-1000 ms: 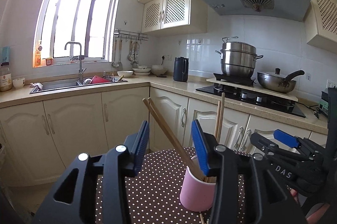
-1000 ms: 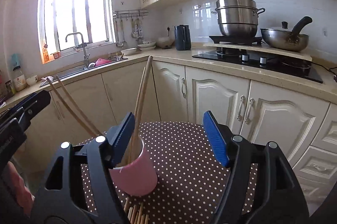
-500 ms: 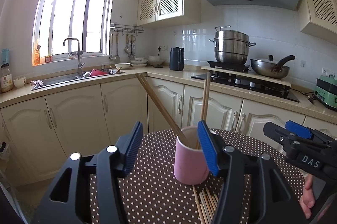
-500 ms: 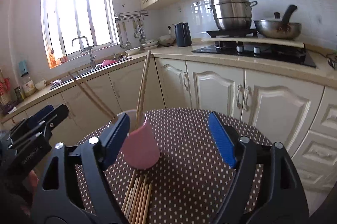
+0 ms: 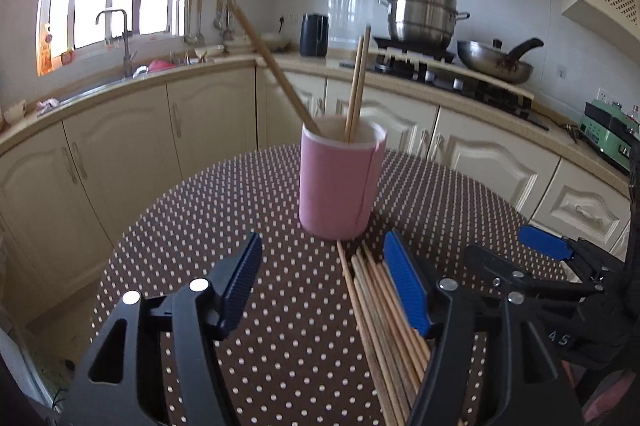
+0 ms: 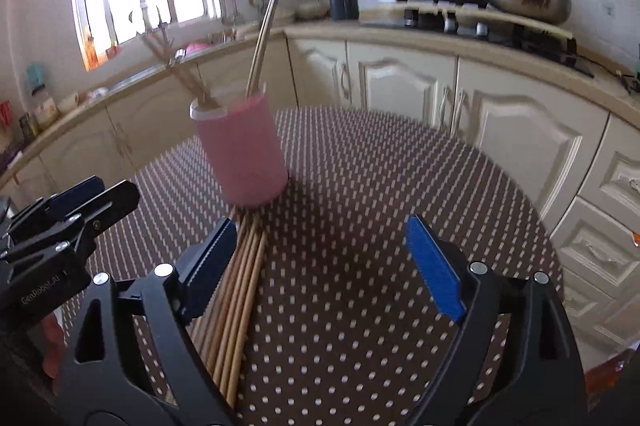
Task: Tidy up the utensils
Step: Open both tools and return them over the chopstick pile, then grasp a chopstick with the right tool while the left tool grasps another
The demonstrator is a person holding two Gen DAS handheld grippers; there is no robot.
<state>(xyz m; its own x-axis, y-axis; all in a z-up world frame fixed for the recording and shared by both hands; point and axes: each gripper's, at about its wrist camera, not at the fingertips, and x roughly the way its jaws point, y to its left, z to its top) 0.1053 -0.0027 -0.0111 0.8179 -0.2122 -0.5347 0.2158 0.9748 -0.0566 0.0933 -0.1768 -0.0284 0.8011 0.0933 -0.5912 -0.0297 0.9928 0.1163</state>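
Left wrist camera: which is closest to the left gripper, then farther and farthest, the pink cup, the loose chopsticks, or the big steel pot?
1. Loose chopsticks: on the dotted table, by the left gripper's right finger.
2. Pink cup: standing mid-table, ahead.
3. Big steel pot: on the stove, against the back wall.

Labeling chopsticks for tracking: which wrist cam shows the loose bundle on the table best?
Left wrist: the loose chopstick bundle is sharp, individual sticks separable, running back to the pink cup. Right wrist shows it motion-blurred and partly hidden behind a tong finger.
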